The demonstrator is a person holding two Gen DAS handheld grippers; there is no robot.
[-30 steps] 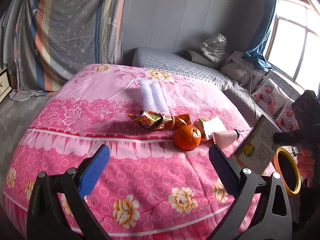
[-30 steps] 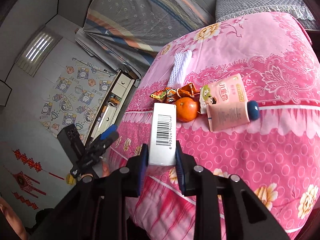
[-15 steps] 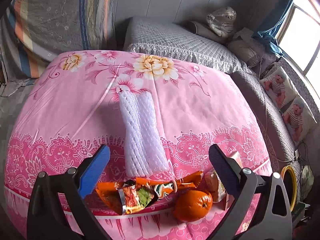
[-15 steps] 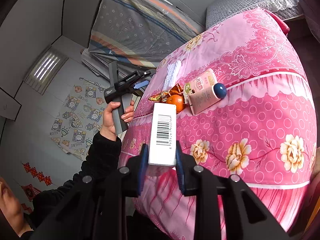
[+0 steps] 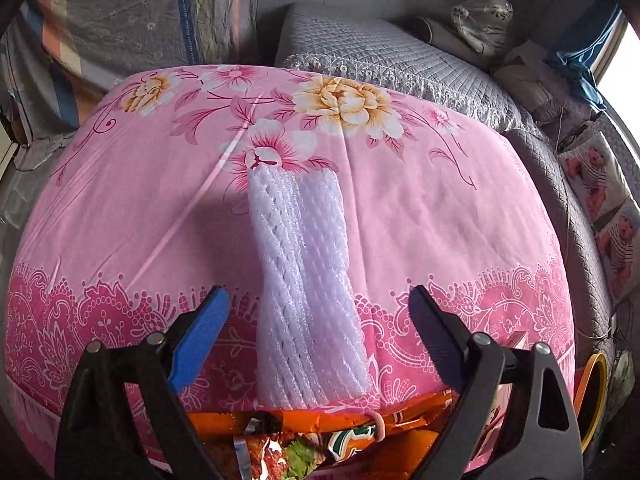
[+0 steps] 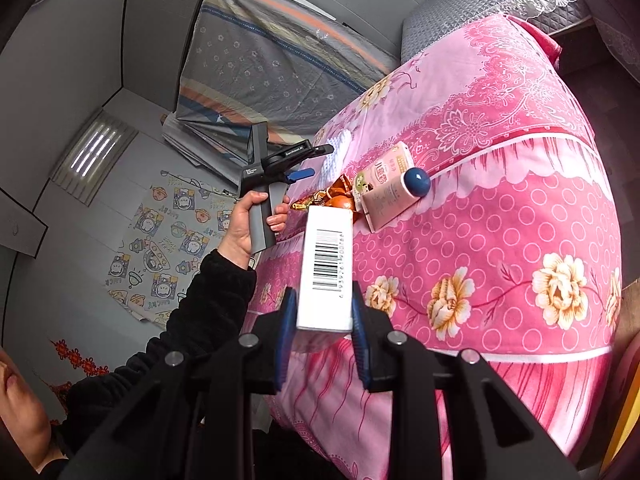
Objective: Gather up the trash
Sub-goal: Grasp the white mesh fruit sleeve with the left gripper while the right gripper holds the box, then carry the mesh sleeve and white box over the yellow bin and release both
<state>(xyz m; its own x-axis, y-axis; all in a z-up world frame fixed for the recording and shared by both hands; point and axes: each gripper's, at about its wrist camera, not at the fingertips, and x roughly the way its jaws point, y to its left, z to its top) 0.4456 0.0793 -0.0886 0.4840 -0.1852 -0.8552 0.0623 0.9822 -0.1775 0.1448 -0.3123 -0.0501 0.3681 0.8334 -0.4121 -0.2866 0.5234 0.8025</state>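
- the pink floral quilt (image 5: 440,208) covers the bed and carries everything here, with the clutter bunched along its near edge in the left wrist view.
- a grey quilted cover (image 5: 372,54) sits past the quilt's far edge.
- a white foam net sleeve (image 5: 304,280) lies lengthwise, running from the middle of the quilt down to the near edge, its near end touching an orange snack wrapper (image 5: 320,436).
- the left gripper (image 5: 316,320) hangs over the sleeve's near end. its jaws have just been closing a bit but stand wide, one blue pad on each side of the sleeve, neither touching it, so nothing is held.
- the right gripper (image 6: 324,320) is clamped tight on a white box with a barcode (image 6: 326,264), held out off the quilt's side edge.
- in the right wrist view a pinkish tube with a blue cap (image 6: 396,196) lies at the quilt's edge against a small pink carton (image 6: 386,166), with a tangerine (image 6: 342,202) just beside them.
- a hand (image 6: 250,224) in a black sleeve (image 6: 208,300) grips the left gripper's handle.
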